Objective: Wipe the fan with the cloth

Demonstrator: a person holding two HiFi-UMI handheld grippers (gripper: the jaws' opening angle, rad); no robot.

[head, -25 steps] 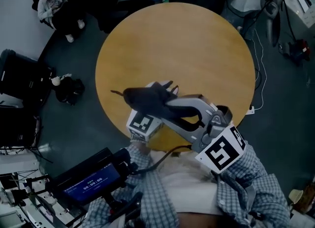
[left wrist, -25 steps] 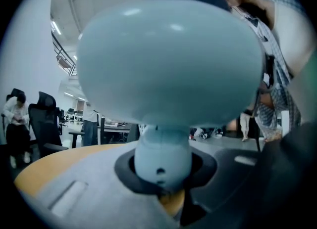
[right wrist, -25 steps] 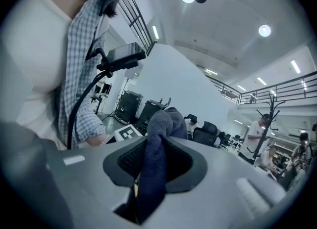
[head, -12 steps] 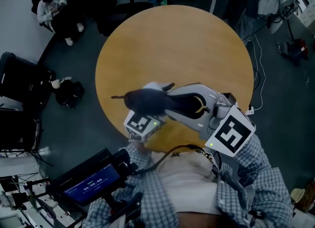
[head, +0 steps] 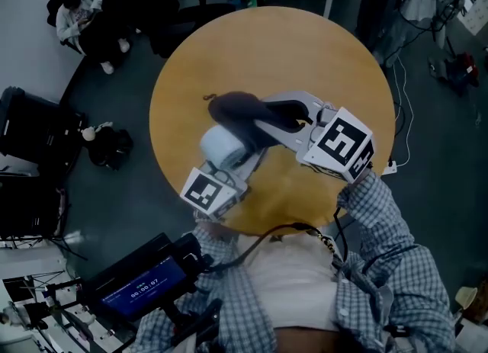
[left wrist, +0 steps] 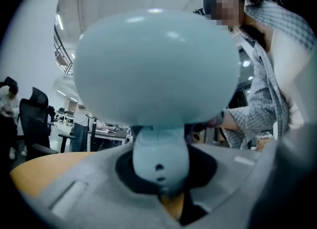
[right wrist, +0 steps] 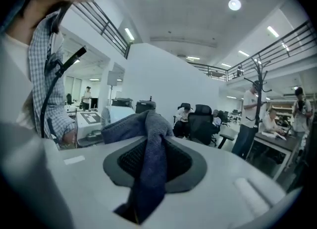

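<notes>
1. The fan (left wrist: 156, 67) is small and pale blue; its smooth, glossy shell swells into a broad rounded head above a narrower stem, and the stem bears two small dark dots.
2. The left gripper (left wrist: 159, 160) is clamped on that stem; dark pads press it from both sides, and the head bulges out beyond the grey jaws.
3. In the head view the fan is held over the near part of the round table (head: 305, 54), just beyond the left gripper's marker cube (head: 206, 191); the tabletop is plain, warm wood-coloured and matte.
4. The cloth (right wrist: 148, 129) is dark blue with a soft, nubbly weave; it is bunched into a thick fold, loose at the top.
5. The right gripper (right wrist: 148, 166) is closed on the cloth; the fold runs down between its ribbed dark pads and out at the near end.
6. From above, the cloth meets the fan's far edge; the right gripper's grey body reaches in from the right, its marker cube (head: 341, 142) tilted.
7. A checked sleeve (head: 381, 222) leads to the right gripper.
</notes>
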